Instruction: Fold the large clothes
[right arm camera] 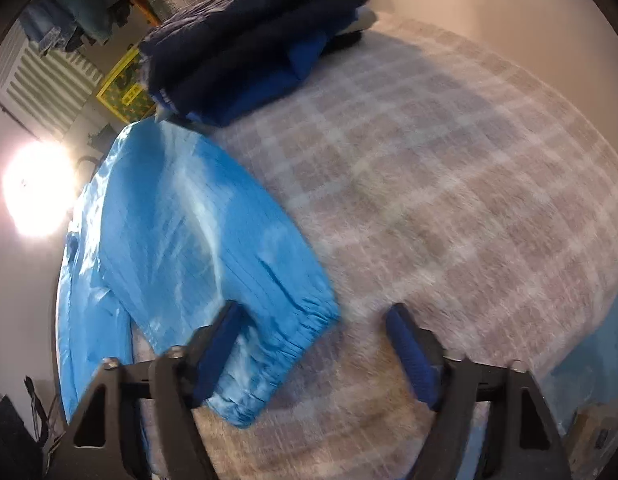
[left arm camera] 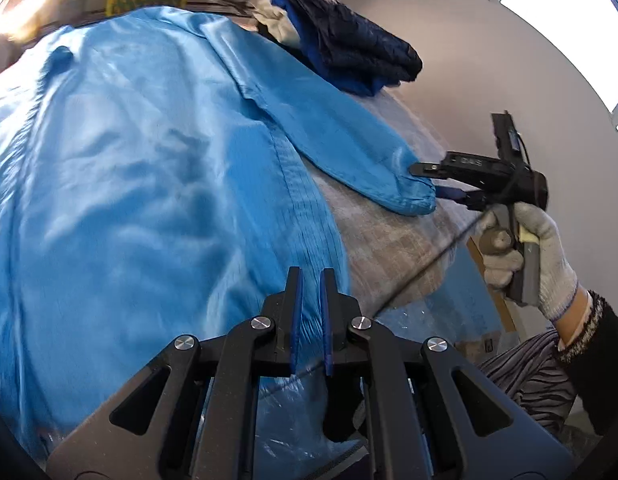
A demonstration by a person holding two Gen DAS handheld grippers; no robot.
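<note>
A large bright blue jacket lies spread on a checked blanket. My left gripper sits over the jacket's lower hem, its jaws nearly together with a fold of blue fabric between the pads. My right gripper, held in a gloved hand, is open at the cuff of the jacket's sleeve. In the right wrist view the right gripper is wide open, and the sleeve cuff lies between the fingers, next to the left pad.
A folded dark navy garment lies at the far end of the blanket; it also shows in the right wrist view. The checked blanket stretches bare to the right of the sleeve. A pale wall runs along the right.
</note>
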